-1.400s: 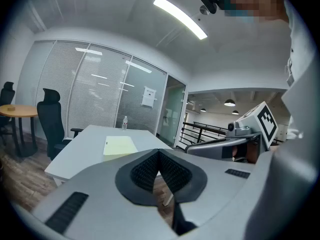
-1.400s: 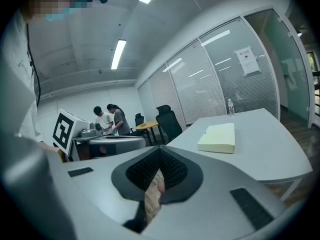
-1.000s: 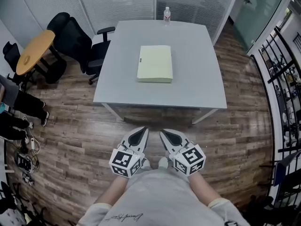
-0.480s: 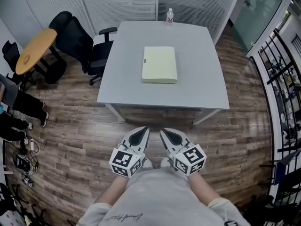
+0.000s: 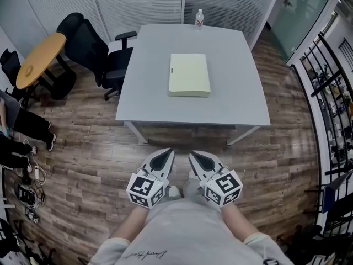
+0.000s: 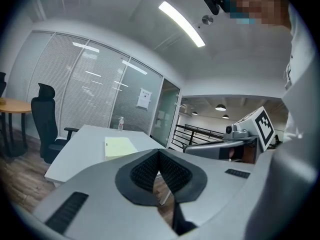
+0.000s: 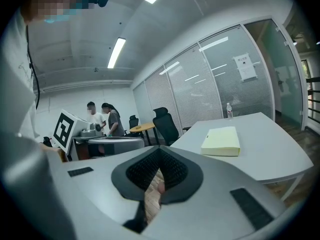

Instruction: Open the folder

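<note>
While both hang well short of the table point(image 5: 231, 98), the task is at approach step: L gripper point(image 5: 165, 154) & R gripper point(image 5: 194, 157) have fingers pressed together, nothing held. Pale-yellow folder point(image 5: 189, 74) lies closed, flat, mid-table. Next, prob.: reach table's near edge, part fingers, lift cover.

Office: grey table point(image 5: 237, 93), swivel chairs point(image 5: 88, 48), glass partitions point(image 5: 138, 4)
</note>
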Tool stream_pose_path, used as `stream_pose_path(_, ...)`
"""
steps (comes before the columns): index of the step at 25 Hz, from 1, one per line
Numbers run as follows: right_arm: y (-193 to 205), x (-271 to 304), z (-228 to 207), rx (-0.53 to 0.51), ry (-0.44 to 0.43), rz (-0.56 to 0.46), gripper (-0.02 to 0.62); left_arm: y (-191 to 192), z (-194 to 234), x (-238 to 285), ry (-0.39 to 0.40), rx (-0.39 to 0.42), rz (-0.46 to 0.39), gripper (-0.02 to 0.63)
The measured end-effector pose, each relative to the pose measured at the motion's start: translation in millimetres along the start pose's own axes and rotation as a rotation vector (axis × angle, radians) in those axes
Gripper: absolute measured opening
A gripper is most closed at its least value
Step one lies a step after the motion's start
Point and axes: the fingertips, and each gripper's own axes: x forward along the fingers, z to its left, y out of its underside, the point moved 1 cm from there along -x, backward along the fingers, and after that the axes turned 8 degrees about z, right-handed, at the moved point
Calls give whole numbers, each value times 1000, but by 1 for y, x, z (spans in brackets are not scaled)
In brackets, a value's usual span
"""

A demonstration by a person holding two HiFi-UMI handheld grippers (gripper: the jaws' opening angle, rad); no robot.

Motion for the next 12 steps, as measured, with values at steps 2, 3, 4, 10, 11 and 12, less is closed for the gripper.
stream_pose_path(2, 3, 1, -2, 4, 6, 4, 20, 2, 0, 3, 10, 0, 3, 9)
stream_pose_path(3, 4, 2, -3, 6, 8, 4, 20, 3, -1, 5, 16, 2, 6, 9)
stream_pose_path(4, 4, 3, -6, 6, 10, 5, 20, 3, -2, 9, 21, 4, 9, 9)
stream_pose_path(10, -2, 20, -33, 36, 2, -4, 20, -1, 8, 38, 25, -2, 23, 9)
stream_pose_path(11, -6, 25, -39, 29, -2, -14, 20, -3, 14, 45, 22, -9, 21, 8)
stream_pose_path(12, -11, 30, -44, 15, -4, -23, 20, -7, 19, 53, 20, -14, 17, 9)
